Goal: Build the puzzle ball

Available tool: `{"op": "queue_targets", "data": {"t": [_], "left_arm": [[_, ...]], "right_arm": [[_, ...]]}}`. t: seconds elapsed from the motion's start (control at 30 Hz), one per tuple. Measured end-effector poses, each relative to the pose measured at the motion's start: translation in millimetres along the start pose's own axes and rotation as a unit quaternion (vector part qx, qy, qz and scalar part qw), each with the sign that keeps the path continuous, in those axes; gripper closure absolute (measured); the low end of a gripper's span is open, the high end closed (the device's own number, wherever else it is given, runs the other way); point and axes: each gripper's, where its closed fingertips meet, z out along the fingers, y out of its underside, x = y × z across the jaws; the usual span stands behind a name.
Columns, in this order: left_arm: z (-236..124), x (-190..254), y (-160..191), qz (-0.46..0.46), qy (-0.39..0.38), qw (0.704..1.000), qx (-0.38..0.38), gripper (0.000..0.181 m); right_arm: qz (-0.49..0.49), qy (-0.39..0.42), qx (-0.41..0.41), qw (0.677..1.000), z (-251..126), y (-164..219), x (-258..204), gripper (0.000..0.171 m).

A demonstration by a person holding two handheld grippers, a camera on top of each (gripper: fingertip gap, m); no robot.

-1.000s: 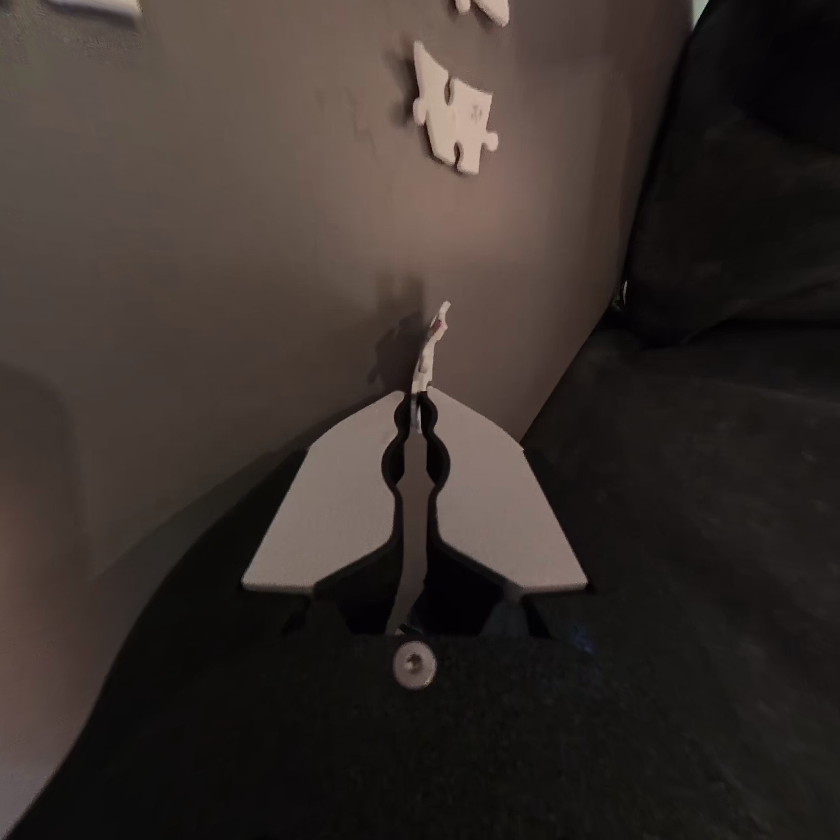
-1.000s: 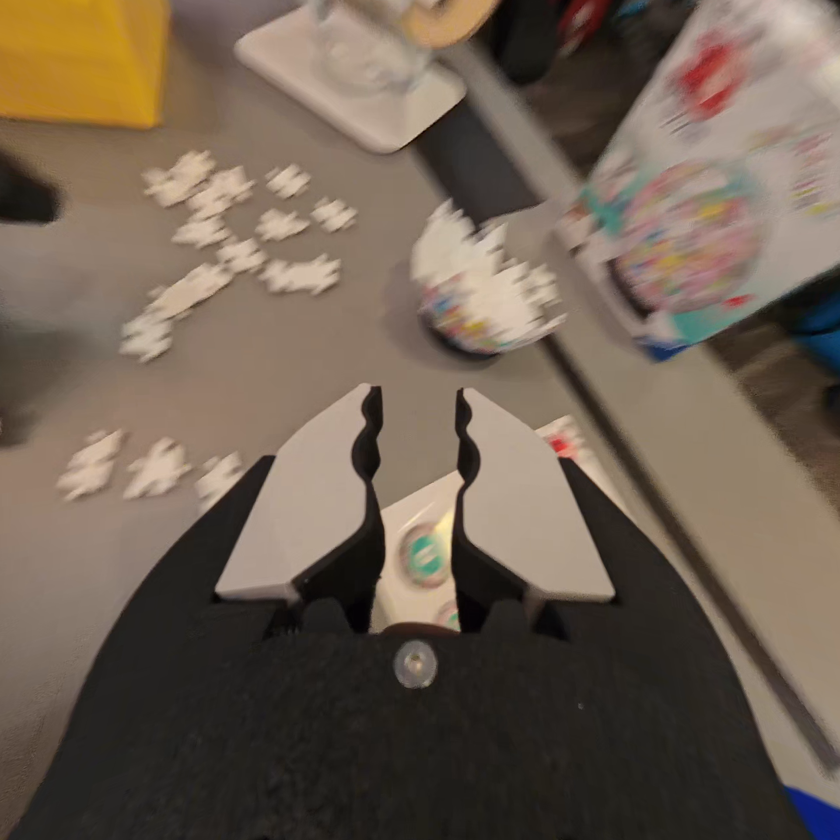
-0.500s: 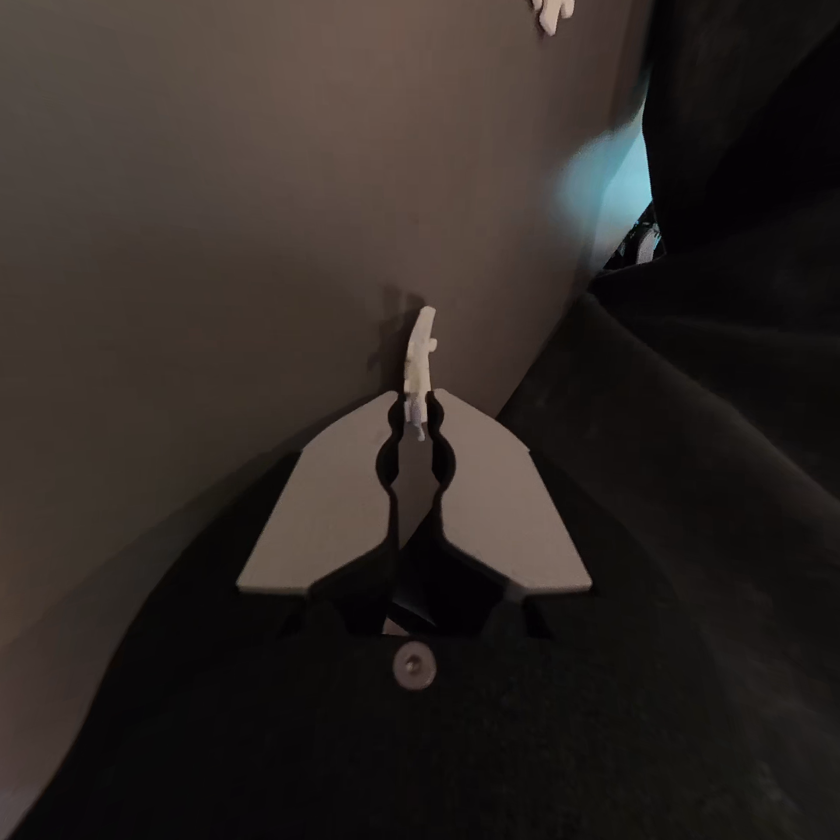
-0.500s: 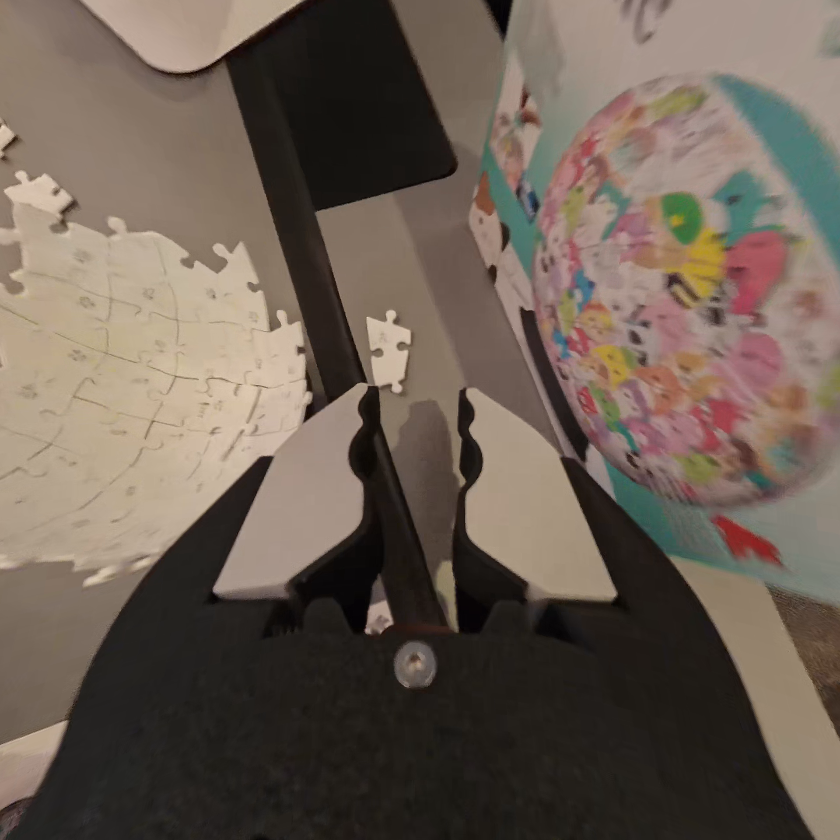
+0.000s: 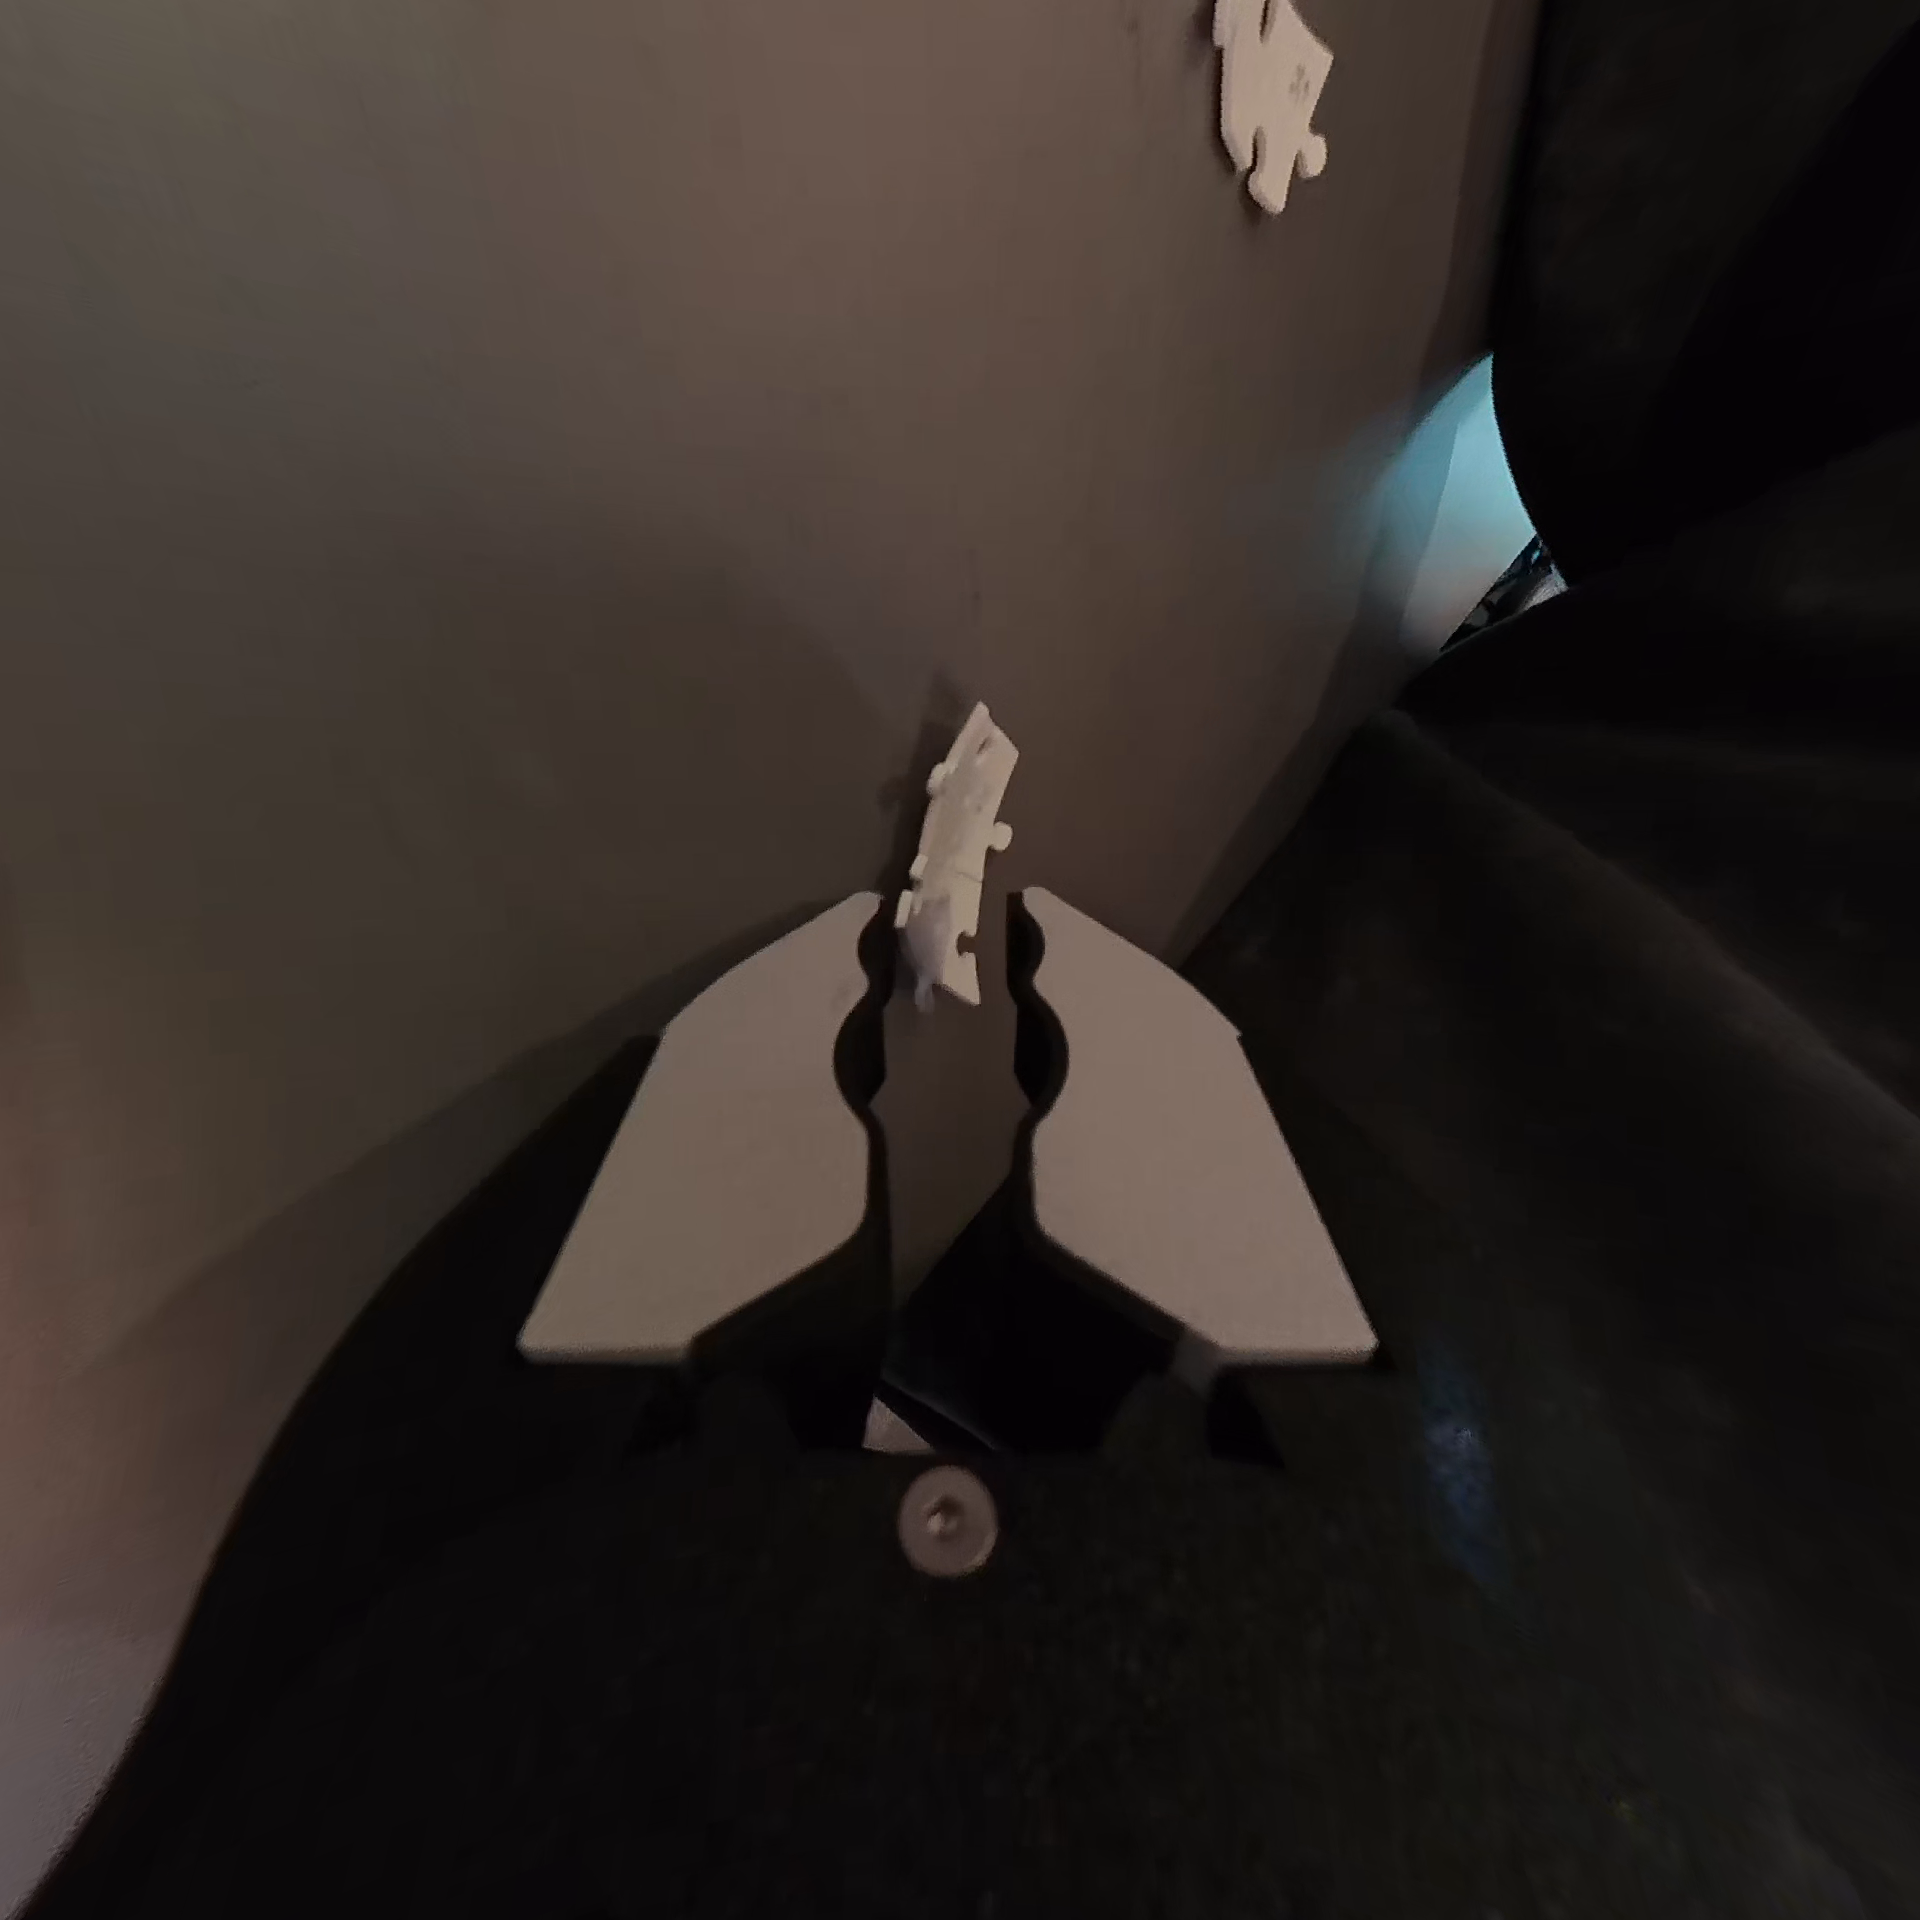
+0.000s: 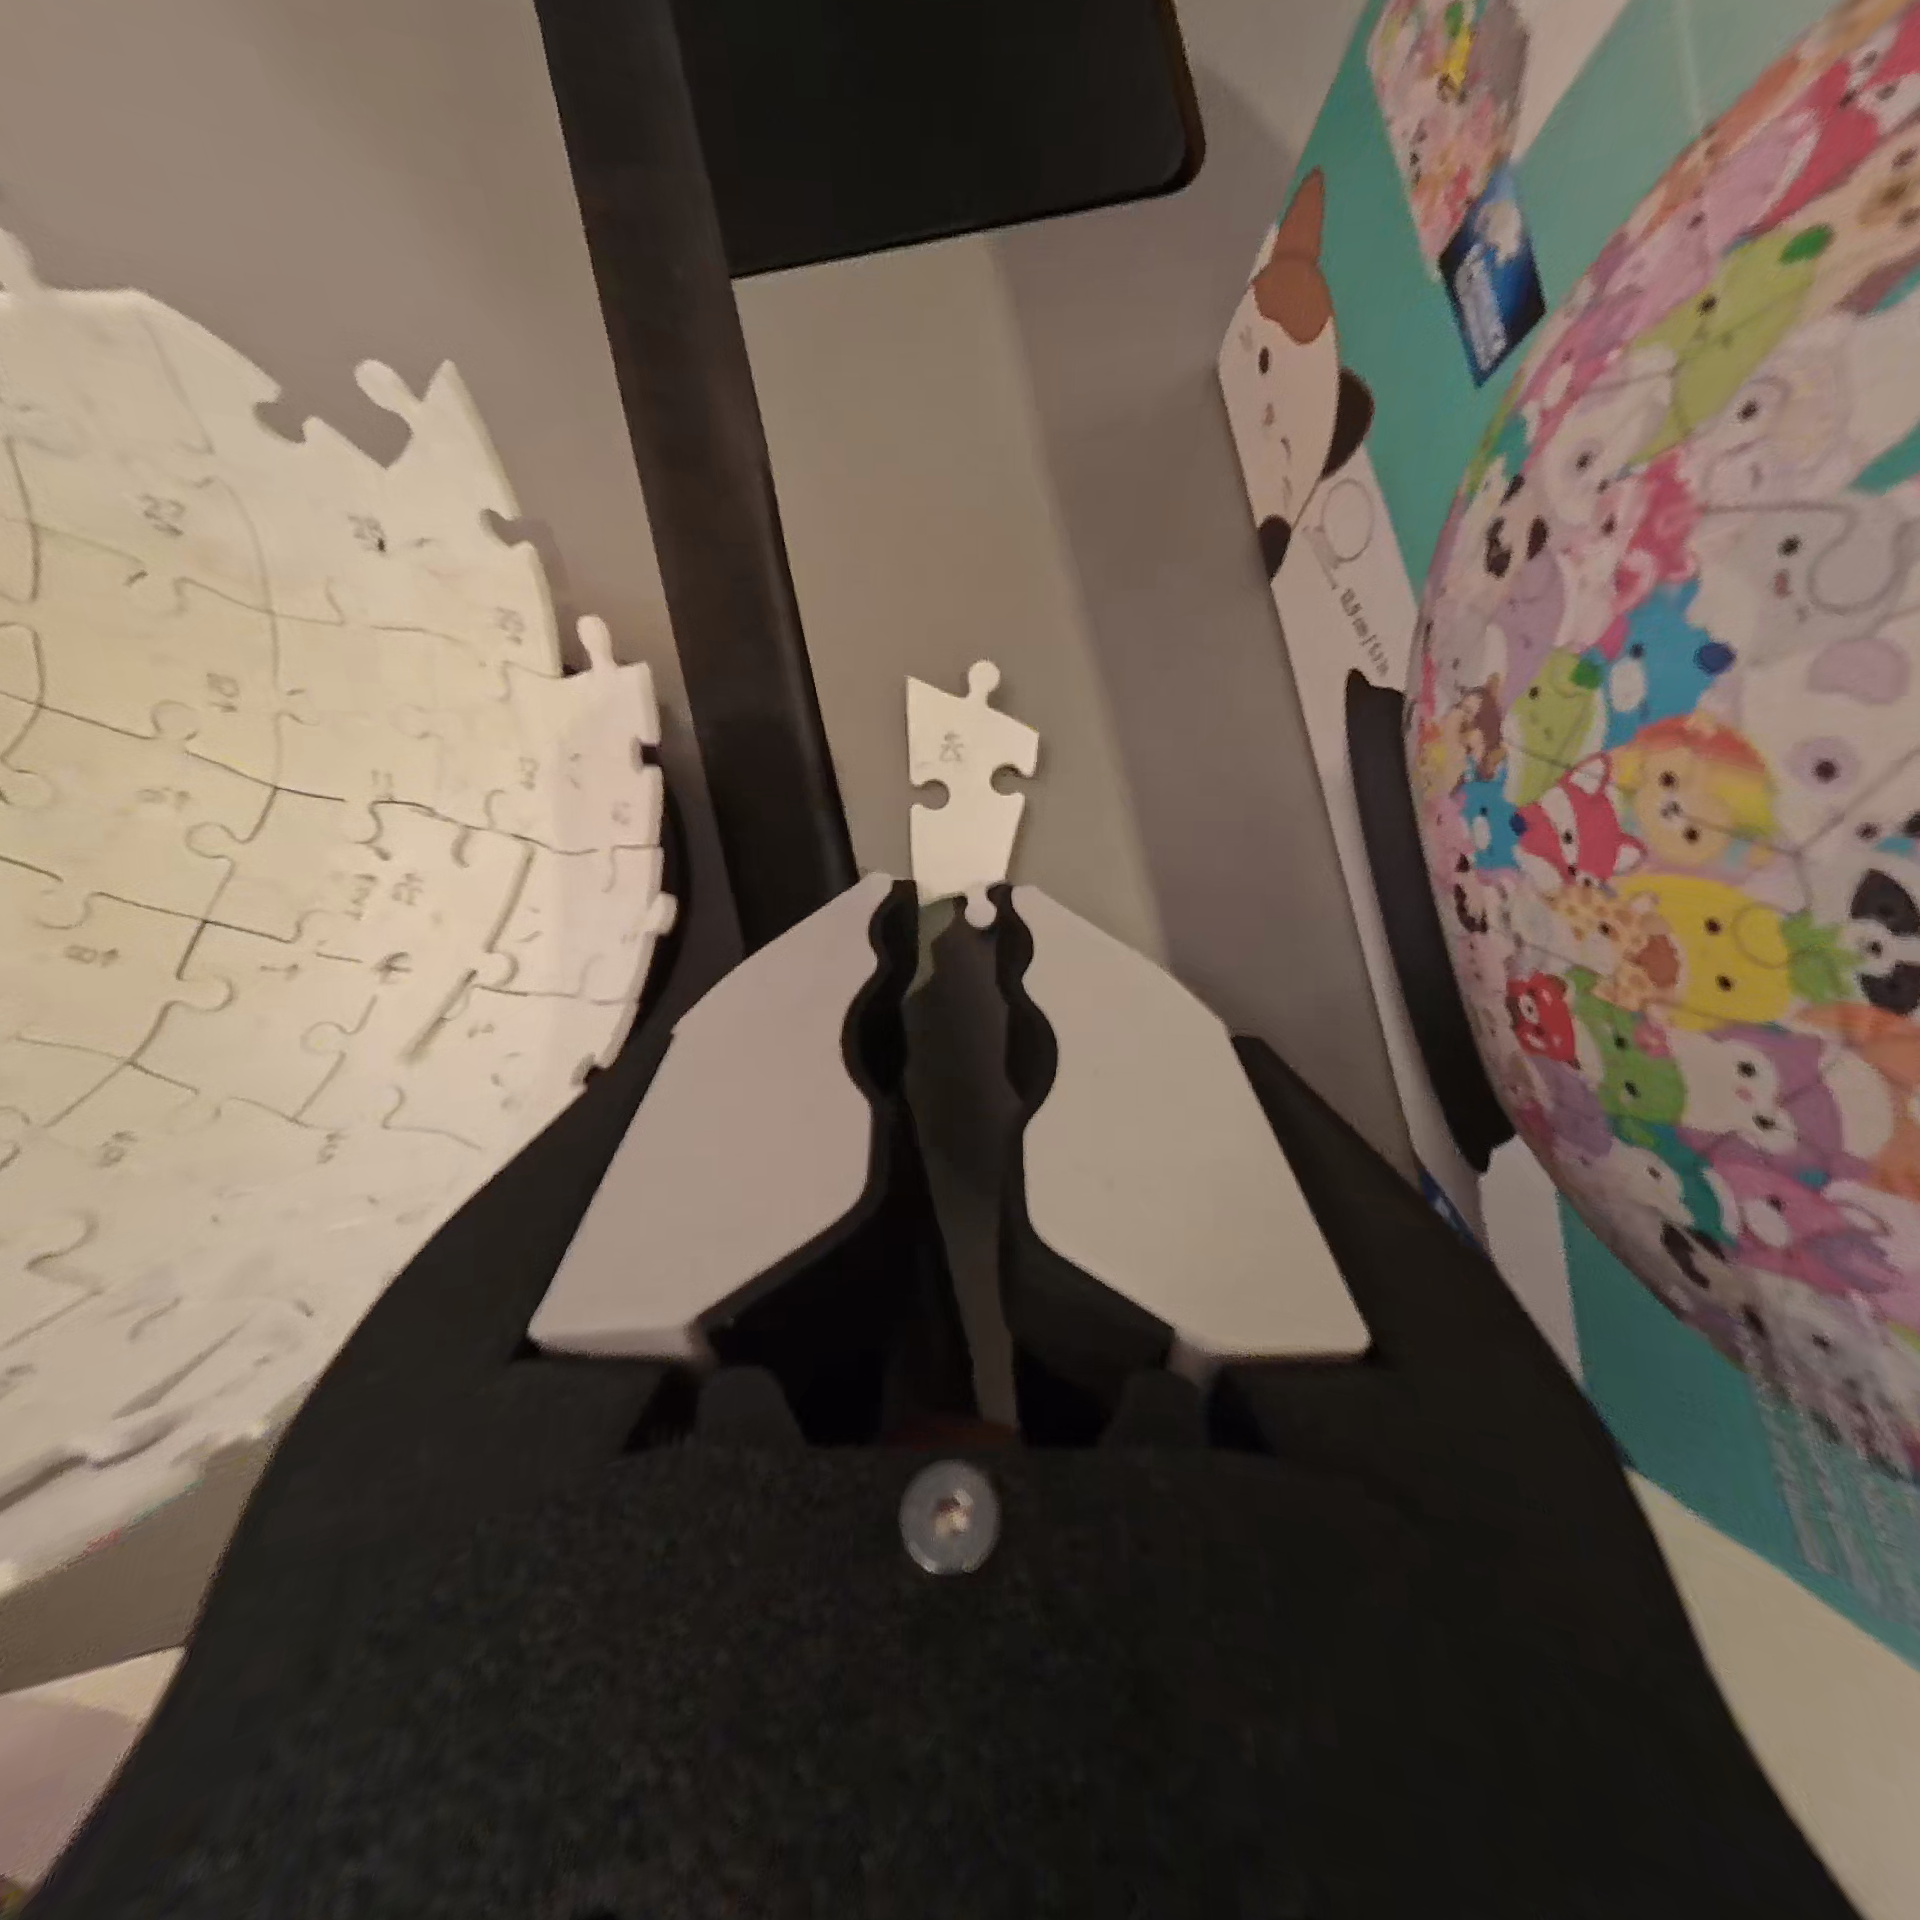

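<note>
In the left wrist view my left gripper (image 5: 940,909) is open over the grey table (image 5: 520,416). A small white strip of two joined puzzle pieces (image 5: 961,831) stands tilted between its tips, loose from both fingers. In the right wrist view my right gripper (image 6: 951,899) has its jaws narrowed onto the near end of a single white puzzle piece (image 6: 966,769), which lies just right of a black strip (image 6: 707,416). The half-built puzzle ball (image 6: 260,831), a white bowl-shaped shell with its inner side showing, sits close on the left.
The puzzle box (image 6: 1662,831), with a colourful ball picture, stands close on the right. A black plate (image 6: 935,104) lies at the far end of the strip. One loose white piece (image 5: 1273,94) lies farther off. A dark fabric mass (image 5: 1662,1039) fills the right. The gap from one gripper's tips to the other's is roughly 50 centimeters.
My left jaws have opened and let go of the joined pieces, which now tilt. My right gripper has moved forward to the single piece, and its jaws have narrowed on it.
</note>
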Motion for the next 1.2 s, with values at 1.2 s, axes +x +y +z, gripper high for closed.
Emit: {"op": "queue_targets", "data": {"t": [1.2], "left_arm": [[-28.7,38.1,-0.5,0.254,-0.133,0.899,0.33,0.146]], "right_arm": [[-0.474,-0.156,-0.182,0.847,-31.1,19.5,-423.8,0.142]]}}
